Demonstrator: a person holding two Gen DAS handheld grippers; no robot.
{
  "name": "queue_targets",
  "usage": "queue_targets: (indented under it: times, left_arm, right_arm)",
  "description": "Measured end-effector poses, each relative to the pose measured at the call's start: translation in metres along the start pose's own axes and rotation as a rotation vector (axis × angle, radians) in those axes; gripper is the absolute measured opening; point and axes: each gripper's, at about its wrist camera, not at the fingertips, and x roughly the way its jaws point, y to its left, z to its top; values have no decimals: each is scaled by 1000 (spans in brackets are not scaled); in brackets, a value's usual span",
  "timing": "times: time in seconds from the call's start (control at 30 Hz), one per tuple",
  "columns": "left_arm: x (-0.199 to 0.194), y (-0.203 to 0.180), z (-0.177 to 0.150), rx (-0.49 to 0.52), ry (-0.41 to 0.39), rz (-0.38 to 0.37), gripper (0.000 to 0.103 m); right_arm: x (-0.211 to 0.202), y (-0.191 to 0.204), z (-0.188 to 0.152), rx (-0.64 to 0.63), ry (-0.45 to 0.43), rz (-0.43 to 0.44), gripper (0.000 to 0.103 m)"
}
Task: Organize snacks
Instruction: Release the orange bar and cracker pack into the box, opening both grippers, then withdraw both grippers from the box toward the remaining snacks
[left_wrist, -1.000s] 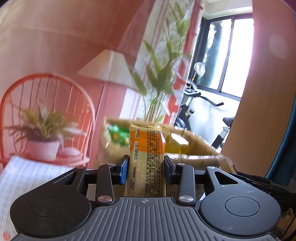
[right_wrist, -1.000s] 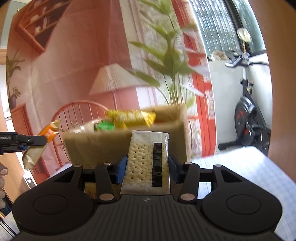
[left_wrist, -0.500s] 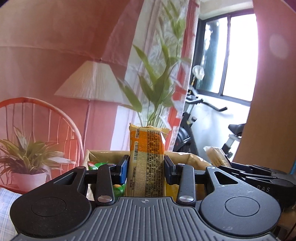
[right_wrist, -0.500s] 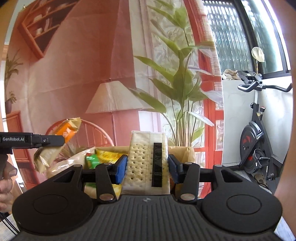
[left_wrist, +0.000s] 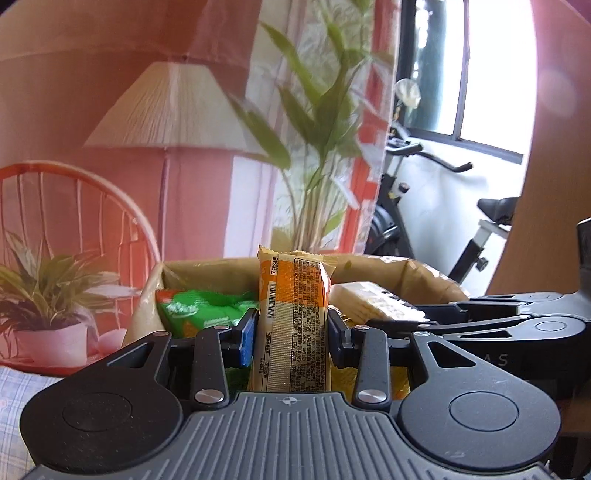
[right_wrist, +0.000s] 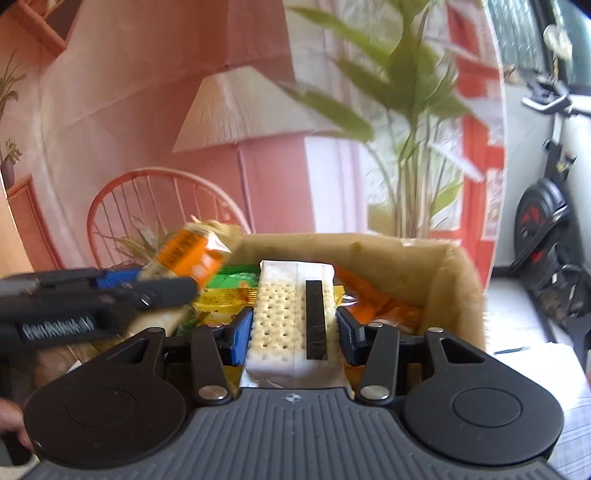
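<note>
two grippers with snacks above the cardboard box (right_wrist: 454, 280)

the left gripper (left_wrist: 291, 332) clamps an orange packet (left_wrist: 291, 325); the right gripper (right_wrist: 293, 328) clamps a cracker pack (right_wrist: 291, 317). a green bag (left_wrist: 199, 306) lies in the box just ahead, plant (left_wrist: 317, 122) behind.

We see our left gripper (left_wrist: 291, 334) clamped on its packet, tilted downward. Our right gripper (right_wrist: 294, 326) likewise grips, close alongside it.

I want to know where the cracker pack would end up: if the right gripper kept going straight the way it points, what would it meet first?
Probably the snacks piled in the cardboard box: the right gripper, shut on the cracker pack, points into its open top, at the yellow packet and orange packet. Depth is unclear.
</note>
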Motion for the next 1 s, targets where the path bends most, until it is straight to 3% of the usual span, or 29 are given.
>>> queue_targets:
  times: [0.23,0.33,0.37,0.67,1.0]
  left_arm:
    - [6,8,-1,-15,25,16,43]
    - [2,8,1,-20,12,36,69]
    - [0,7,2,-21,1,41,72]
    - [-24,3,8,1,-20,33,72]
    - [-77,13,-10,-23,-33,21,72]
  right_arm:
    - [3,3,-3,-21,8,-30,50]
    - [-3,4,-3,-29,-10,-86,64]
    - [-5,3,-4,-31,-19,-105,70]
    - [-41,1,-11,-36,-96,-130,72]
    - [-92,11,-47,-13,-191,-105,72]
